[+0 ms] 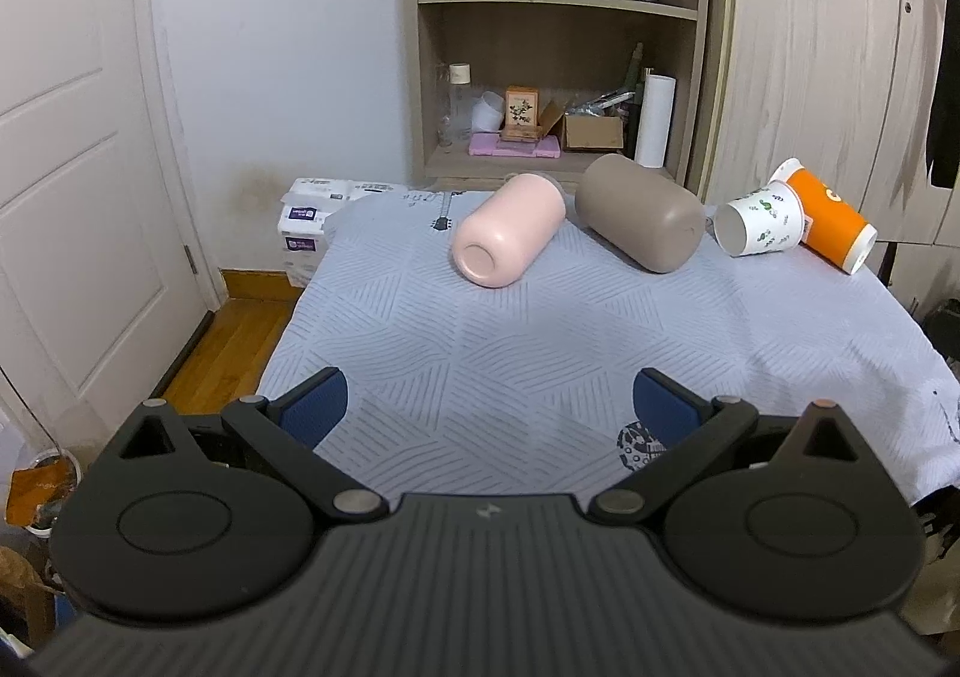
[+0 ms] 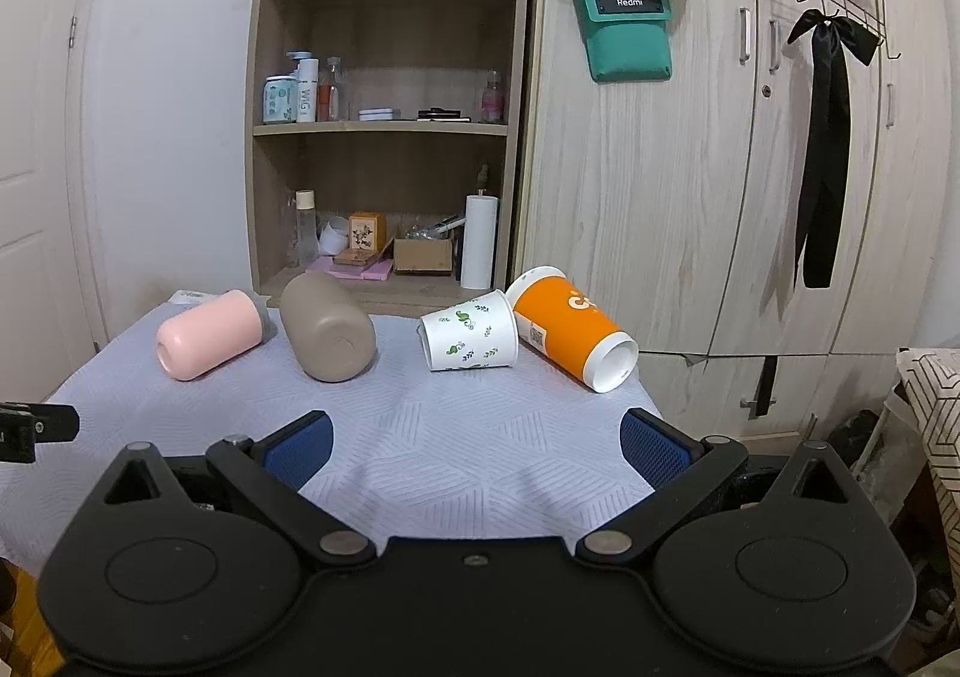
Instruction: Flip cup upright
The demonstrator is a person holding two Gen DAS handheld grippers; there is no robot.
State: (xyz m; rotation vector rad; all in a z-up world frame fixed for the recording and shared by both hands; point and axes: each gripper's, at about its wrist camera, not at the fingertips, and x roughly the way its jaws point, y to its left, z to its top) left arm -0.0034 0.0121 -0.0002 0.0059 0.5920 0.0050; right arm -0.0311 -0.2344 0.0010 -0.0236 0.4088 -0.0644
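Four cups lie on their sides in a row across the far half of a table covered by a pale blue patterned cloth (image 1: 540, 353). Behind the table stands a wooden shelf unit (image 2: 384, 131) with bottles and boxes, beside wooden cupboards (image 2: 708, 185).

Largest of the cups is the brown cup (image 1: 641, 212), second from the left, its closed base facing the cameras. Just left of it, close but apart, lies the pink cup (image 1: 510, 230), its base turned toward the near side. At the right end, the orange cup (image 2: 567, 327) points its white mouth toward the near right. The white leaf-print cup (image 2: 470, 340) is smallest; it sits between brown and orange, touching the orange one, mouth facing left.

Both tongs are released and hold nothing. The left gripper (image 1: 489, 407) hovers over the near part of the cloth, well short of the cups. The right gripper (image 2: 477, 440) does likewise, blue pads (image 2: 651, 449) spread wide.
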